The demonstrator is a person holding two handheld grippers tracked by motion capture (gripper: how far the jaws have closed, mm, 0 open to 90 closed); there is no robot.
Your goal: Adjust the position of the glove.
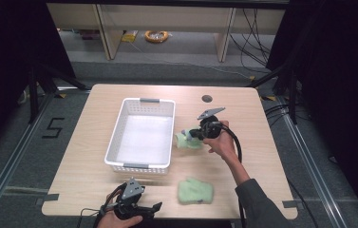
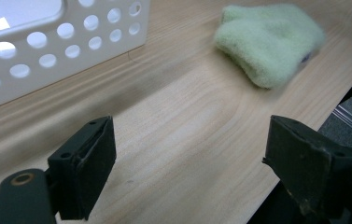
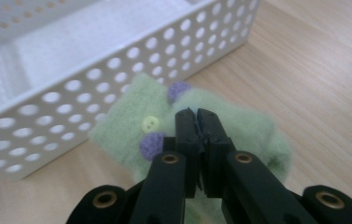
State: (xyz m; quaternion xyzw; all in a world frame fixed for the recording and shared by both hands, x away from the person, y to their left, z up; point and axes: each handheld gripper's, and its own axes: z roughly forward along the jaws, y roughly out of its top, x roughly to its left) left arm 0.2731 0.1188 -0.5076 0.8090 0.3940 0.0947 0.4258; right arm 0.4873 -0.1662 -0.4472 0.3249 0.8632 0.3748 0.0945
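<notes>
High view: white perforated basket (image 1: 141,135) sits mid-table. Two green fleece mittens. One mitten (image 1: 186,140) hangs at the right gripper (image 1: 196,133), just beside the basket's right wall. The second mitten (image 1: 195,191) lies flat near the front edge, well apart from both grippers. Right hand (image 1: 221,142) has the forearm reaching in from lower right, gripper pointing left toward the basket. Left gripper (image 1: 153,208) is parked at the front edge, tips pointing right.

Left gripper view: jaws stand wide apart, nothing between them. Bare table (image 2: 187,121) ahead, second mitten (image 2: 269,42) farther off, basket wall (image 2: 61,42) at upper left.

Right gripper view: jaws pinched fully together on a fold of the held mitten (image 3: 155,123), which shows a pale button and two purple pom-poms. Basket wall (image 3: 117,88) is right behind it.

Handling, my read: light, soft, floppy, not fragile. It will drape and swing from a single pinch point, and fleece gives decent friction, so slip risk is low. Best hold is a thick fold near the middle or the cuff, clear of the button and pom-poms. Lift high enough that the hanging end clears the rim.
</notes>
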